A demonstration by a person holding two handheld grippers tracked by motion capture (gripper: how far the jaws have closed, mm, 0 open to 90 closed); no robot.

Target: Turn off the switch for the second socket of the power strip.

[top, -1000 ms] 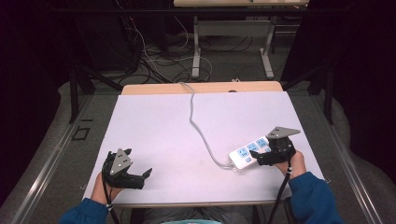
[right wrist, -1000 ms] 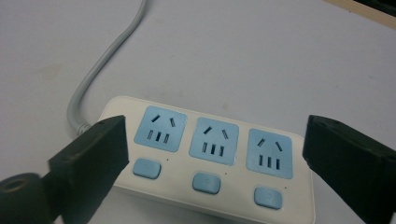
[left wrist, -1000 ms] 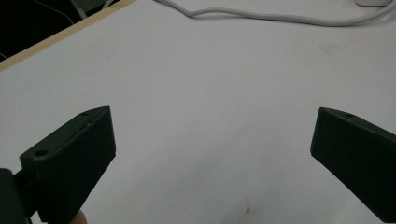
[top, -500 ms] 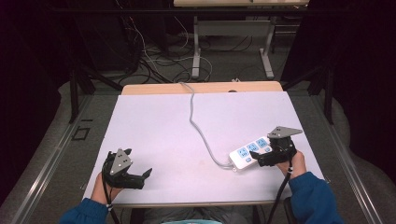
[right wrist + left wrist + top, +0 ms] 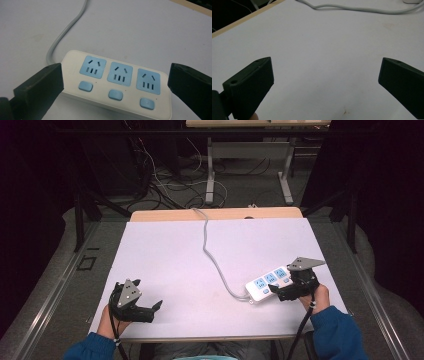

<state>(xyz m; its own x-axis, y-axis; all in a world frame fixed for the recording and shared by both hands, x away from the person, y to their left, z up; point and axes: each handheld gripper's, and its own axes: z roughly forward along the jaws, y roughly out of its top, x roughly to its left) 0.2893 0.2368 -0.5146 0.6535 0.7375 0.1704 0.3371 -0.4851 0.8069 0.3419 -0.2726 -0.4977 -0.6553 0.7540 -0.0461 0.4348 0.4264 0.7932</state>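
We take the power strip (image 5: pixel 269 283) as our landmark: a white plastic block with rounded corners, lying flat on the pale, matte table top (image 5: pixel 170 255) near its right edge. In the right gripper view we see three light-blue sockets (image 5: pixel 120 72) in a row on its face, each with a small rounded blue button (image 5: pixel 115 94) below it. A smooth grey cable (image 5: pixel 210 251) leaves the strip's left end, curves across the table top and runs off the far edge, where a strip of bare wood (image 5: pixel 215 214) shows.

The right gripper (image 5: pixel 287 291) sits at the strip's right end, held in a hand (image 5: pixel 314 296) with a blue sleeve (image 5: pixel 332 330). Its two black, blocky jaws are spread wide, one at each short end of the strip, and we cannot tell whether either touches the plastic. A grey three-cornered plate (image 5: pixel 305 263) tops this gripper.

The left gripper (image 5: pixel 150 310) rests well to the left of the strip, near the table's front edge. Its jaws are also spread apart, with bare table between them and a faint brownish stain (image 5: pixel 344 111) on the surface there.
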